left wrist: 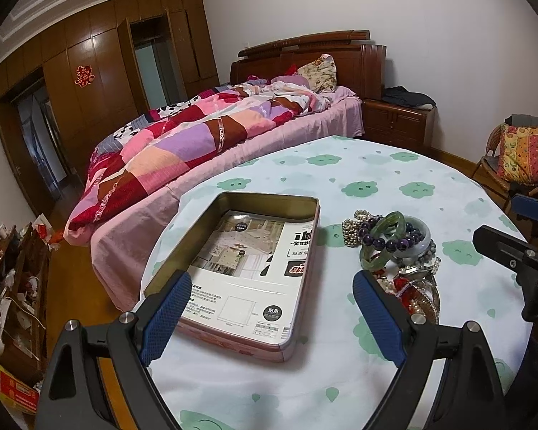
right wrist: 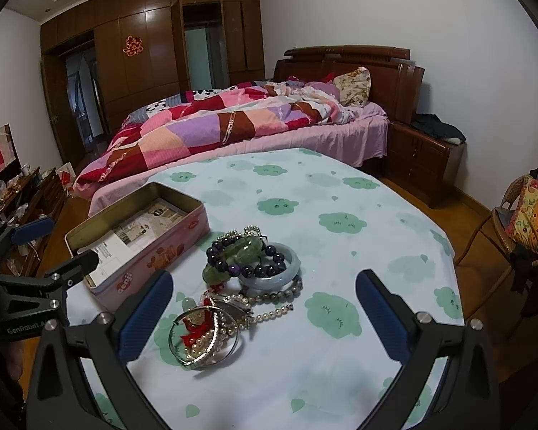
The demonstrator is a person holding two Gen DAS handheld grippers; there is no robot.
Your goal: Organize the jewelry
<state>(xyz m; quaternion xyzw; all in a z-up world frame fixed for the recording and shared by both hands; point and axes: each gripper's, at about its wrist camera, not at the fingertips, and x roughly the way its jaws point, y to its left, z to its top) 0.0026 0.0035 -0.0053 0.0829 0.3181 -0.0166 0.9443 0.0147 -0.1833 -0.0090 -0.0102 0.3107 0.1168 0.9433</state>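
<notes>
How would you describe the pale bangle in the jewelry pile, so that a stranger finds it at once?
On the table with the green cloud-print cloth, look right of the open pink tin, at the jewelry pile. The pale bangle lies at its far right side, under dark purple beads. It alone is one smooth, thick, milky grey-blue ring, not beaded.

tin (left wrist: 306,247) on table (left wrist: 394,175) | jewelry pile (right wrist: 240,279) right of tin | bed (right wrist: 233,125) behind table
</notes>
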